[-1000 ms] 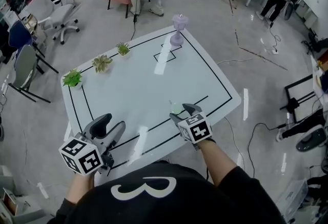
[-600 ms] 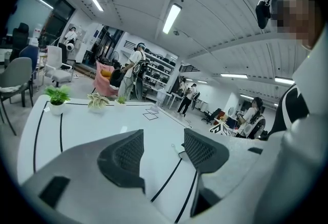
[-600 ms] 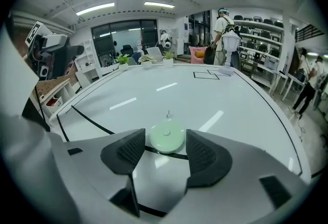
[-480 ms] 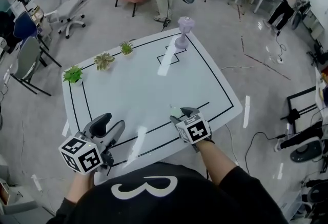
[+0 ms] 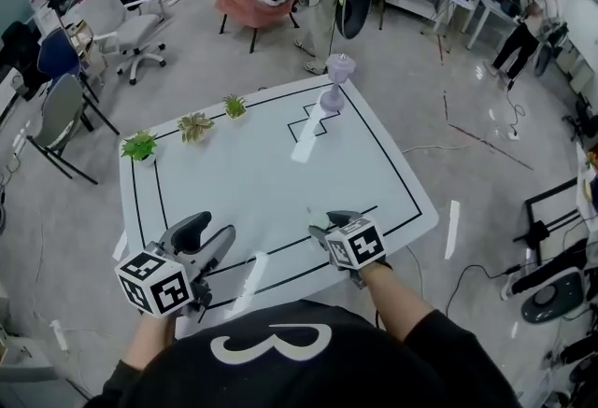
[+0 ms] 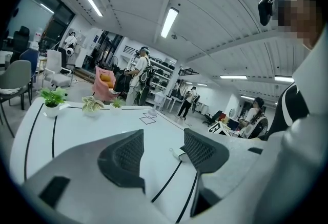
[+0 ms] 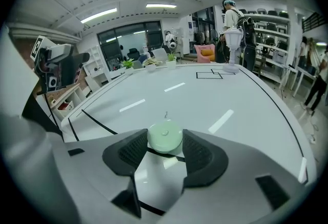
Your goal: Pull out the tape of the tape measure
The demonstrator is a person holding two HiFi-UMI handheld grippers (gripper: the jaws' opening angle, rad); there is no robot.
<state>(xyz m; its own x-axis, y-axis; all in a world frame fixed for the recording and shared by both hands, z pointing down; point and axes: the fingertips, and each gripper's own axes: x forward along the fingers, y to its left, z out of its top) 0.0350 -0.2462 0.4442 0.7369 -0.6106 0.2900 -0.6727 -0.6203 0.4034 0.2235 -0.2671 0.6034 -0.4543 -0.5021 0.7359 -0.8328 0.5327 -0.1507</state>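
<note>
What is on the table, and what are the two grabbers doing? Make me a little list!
table: white with black lines
tape measure: round, pale green, lying on the table near the person
tape: not pulled out yet
right gripper: jaws closing, tape measure between them
left gripper: open, nothing between the jaws
potted plants: three in a row along the left edge
lilac stand: upright at the far corner
</note>
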